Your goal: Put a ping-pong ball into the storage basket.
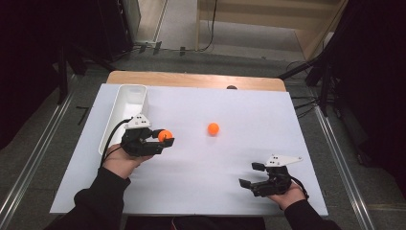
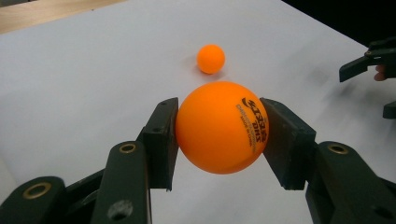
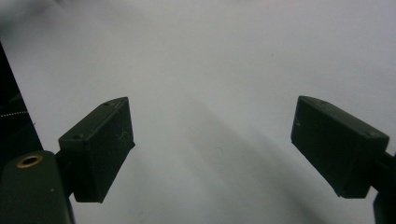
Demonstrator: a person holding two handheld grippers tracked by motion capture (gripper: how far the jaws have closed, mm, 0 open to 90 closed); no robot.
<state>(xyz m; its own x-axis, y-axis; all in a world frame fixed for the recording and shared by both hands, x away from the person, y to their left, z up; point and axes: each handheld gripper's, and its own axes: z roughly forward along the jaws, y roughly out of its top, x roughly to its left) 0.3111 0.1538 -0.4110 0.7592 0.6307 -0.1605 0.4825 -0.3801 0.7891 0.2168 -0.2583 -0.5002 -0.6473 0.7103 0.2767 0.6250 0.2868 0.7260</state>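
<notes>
While the left gripper (image 1: 163, 140) has its jaws pressed on either side of an orange ball (image 1: 164, 135), the job looks to be at the carrying stage: ball picked up, not yet put away. From the middle of the white table (image 1: 201, 191) the ball sits at about nine o'clock, and the white tray (image 1: 125, 99) lies toward eleven. I'd guess the next move is to swing the ball over the tray and let go without it bouncing out. A second ball (image 1: 213, 128) rests loose near the centre. The right gripper (image 1: 249, 175), at about five o'clock, stands wide open and holds nothing. The held ball is smooth, matte orange, with dark printed lettering on one side.
</notes>
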